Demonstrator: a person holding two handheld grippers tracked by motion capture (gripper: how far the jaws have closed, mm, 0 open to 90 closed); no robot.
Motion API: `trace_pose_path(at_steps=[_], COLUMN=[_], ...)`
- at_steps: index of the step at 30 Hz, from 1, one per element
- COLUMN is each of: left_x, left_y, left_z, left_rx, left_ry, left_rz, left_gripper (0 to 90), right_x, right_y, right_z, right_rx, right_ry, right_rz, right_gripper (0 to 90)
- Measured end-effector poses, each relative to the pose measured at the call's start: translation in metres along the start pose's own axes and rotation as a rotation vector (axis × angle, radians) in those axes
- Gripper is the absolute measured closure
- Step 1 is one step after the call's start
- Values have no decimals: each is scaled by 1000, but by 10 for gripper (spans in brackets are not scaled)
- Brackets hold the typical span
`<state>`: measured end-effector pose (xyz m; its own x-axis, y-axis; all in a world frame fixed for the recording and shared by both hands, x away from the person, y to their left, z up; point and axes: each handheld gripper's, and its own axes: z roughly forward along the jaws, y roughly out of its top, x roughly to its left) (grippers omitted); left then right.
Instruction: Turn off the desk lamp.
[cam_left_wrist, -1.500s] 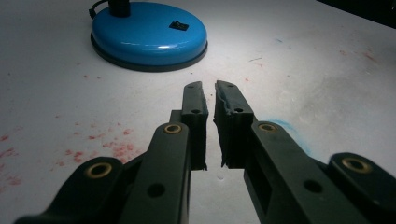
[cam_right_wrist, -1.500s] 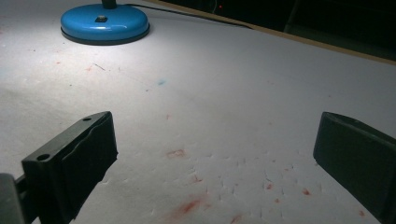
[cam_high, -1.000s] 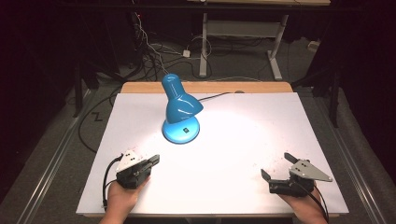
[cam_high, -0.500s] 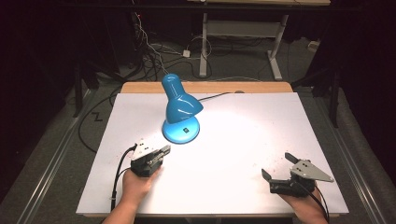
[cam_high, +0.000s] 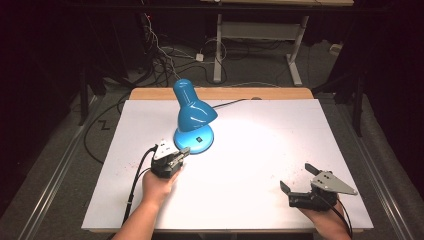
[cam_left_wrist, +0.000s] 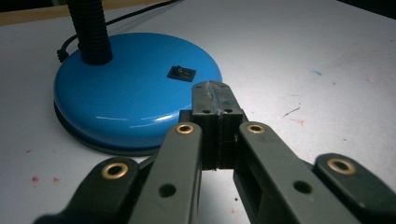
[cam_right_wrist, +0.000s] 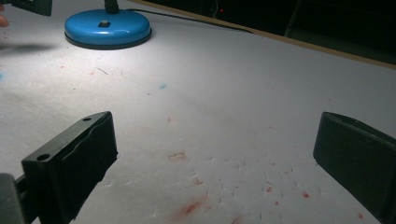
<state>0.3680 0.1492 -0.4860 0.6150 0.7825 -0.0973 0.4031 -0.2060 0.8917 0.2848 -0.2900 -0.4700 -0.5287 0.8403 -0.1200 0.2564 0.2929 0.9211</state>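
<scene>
With its jaws pressed together and nothing between them, the left gripper (cam_high: 181, 154) now sits just beside the near-left edge of the blue lamp base (cam_high: 194, 140). One second ago it lay near the tabletop's near-left corner, well apart from the lamp; half a second ago it was about midway along that path. Its travel runs toward 1 o'clock in the high view. The right gripper (cam_high: 298, 181) has not shifted; it rests near the near-right corner of the white tabletop (cam_high: 280, 130), jaws wide apart and holding nothing.

The lamp (cam_high: 192, 107) stands upright at about 11 o'clock from the tabletop's centre, lit, with its shade tilted toward the right side and its cord running off the far edge. In the left gripper view, the closed jaw tips (cam_left_wrist: 215, 93) point straight at the black rocker switch (cam_left_wrist: 181, 73) on top of the base (cam_left_wrist: 135, 88), near it but not touching.

Judgement: closed jaws aimed at the switch suggest a press with the tips, not a grasp. The approach appears nearly complete; a short advance and a downward push on the rocker remain. A push off-centre could slide the light base instead of tipping the switch.
</scene>
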Motion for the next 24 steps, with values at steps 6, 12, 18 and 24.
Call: trace_pose_path(at_steps=[6, 12, 18, 24], left_x=[-4, -10, -14, -16], left_y=[7, 12, 17, 20], left_z=[17, 33, 42, 50], left_rx=[5, 34, 55, 67], left_ry=[10, 43, 82, 147], left_rz=[6, 30, 57, 57], left_gripper=[878, 878, 878, 878], right_x=[-1, -1, -1, -1], right_y=[0, 1, 0, 1], right_z=[-1, -1, -1, -1], right_rx=[-6, -6, -7, -9], right_ry=[0, -2, 1, 7], right_rz=[0, 5, 5, 8], right_gripper=[2, 3, 2, 2])
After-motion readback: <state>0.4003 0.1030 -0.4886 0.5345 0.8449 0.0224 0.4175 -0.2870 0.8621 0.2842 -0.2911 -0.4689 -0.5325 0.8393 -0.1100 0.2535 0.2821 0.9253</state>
